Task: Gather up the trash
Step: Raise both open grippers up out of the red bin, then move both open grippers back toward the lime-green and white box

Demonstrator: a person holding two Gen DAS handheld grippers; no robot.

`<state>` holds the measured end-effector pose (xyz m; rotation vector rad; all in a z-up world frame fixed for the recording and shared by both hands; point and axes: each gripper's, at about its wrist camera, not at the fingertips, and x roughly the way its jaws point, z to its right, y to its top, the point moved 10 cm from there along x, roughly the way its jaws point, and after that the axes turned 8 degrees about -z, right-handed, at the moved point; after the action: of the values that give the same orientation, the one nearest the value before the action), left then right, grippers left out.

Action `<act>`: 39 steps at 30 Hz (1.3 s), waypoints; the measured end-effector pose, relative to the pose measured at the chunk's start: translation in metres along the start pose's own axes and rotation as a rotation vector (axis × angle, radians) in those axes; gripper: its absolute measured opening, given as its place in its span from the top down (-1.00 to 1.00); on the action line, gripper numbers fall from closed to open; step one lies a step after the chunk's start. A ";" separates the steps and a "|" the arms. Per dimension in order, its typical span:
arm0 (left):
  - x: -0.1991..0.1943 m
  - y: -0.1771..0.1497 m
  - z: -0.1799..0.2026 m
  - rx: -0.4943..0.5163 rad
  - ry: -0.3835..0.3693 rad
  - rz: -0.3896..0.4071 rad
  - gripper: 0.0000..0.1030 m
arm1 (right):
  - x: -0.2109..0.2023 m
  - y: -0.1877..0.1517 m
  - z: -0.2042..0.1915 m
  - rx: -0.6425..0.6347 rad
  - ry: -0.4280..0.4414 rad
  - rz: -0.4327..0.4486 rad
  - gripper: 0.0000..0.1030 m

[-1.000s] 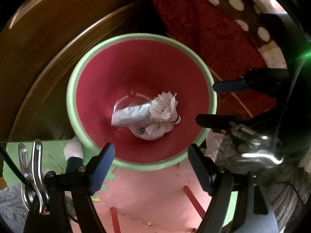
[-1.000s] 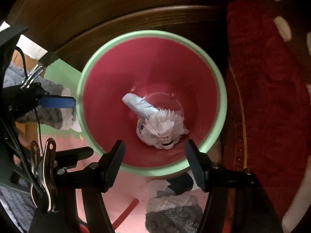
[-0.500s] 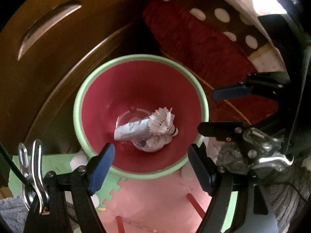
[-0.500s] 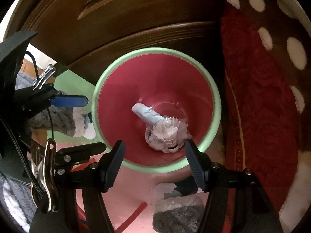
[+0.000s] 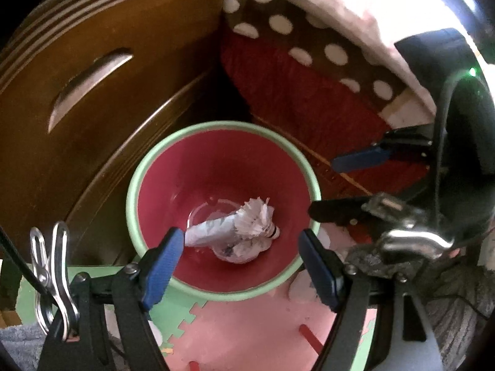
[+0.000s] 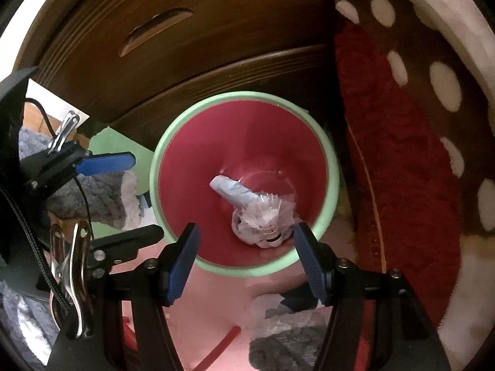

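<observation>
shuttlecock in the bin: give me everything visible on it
The shuttlecock is white, with a frayed feather skirt and a rounded pale cork ringed by a dark band. It lies on its side at the bottom of the red bin, on crumpled white paper and against a rolled grey-white wrapper. Neither gripper touches it.

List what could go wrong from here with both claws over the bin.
1. The shuttlecock lies on top of the crumpled paper and rolled wrapper; bumping the red bin might spill them.
2. The bin stands tight against the wooden drawer front and red blanket, so it may tip if nudged.
3. The left claw and right claw, both open, hang close together and could collide.
</observation>
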<state>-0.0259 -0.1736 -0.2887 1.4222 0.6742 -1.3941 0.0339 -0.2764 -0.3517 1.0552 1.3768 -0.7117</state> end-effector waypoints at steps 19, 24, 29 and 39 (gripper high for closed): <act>-0.074 0.030 0.017 0.089 0.067 0.254 -0.55 | -0.099 0.020 -0.016 -0.189 0.058 0.345 -0.26; -0.107 0.041 0.018 0.063 0.101 0.350 -0.55 | -0.113 0.026 -0.019 -0.196 0.027 0.378 -0.26; -0.144 0.050 0.025 0.061 0.117 0.450 -0.56 | -0.129 0.037 -0.020 -0.193 0.038 0.436 -0.26; -0.209 0.070 0.009 0.025 0.161 0.596 -0.56 | -0.199 0.066 -0.038 -0.196 0.114 0.684 -0.26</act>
<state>-0.0050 -0.1552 -0.0703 1.5981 0.2891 -0.8295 0.0546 -0.2507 -0.1414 1.3154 1.0483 -0.0136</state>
